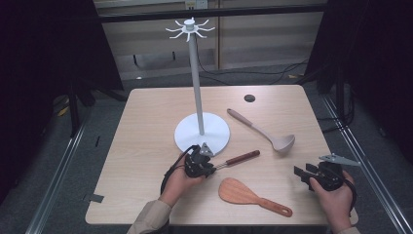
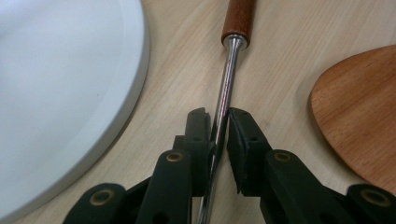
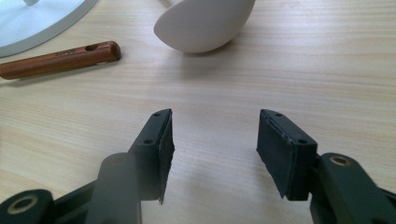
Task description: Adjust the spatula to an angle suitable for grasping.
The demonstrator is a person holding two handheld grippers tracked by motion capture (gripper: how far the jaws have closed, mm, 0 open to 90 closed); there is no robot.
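A: Where does the utensil (image 2: 227,74) lie? 
B: On the table (image 1: 146,126), beside the stand's white base (image 1: 185,134); its steel shaft runs straight ahead between the left gripper's (image 2: 219,123) jaws, which clench it, wooden handle pointing away. 
A: And the right gripper (image 3: 215,140)? 
B: Released, holding nothing; well apart, near the ladle (image 3: 205,23).

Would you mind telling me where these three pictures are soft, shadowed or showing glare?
High view: table evenly lit, surroundings dark. Left gripper view: a bright glint runs along the metal shaft; the fingers near the lens are soft. Right gripper view: the pale ladle bowl casts a soft shadow; the lower-left finger is blurred.
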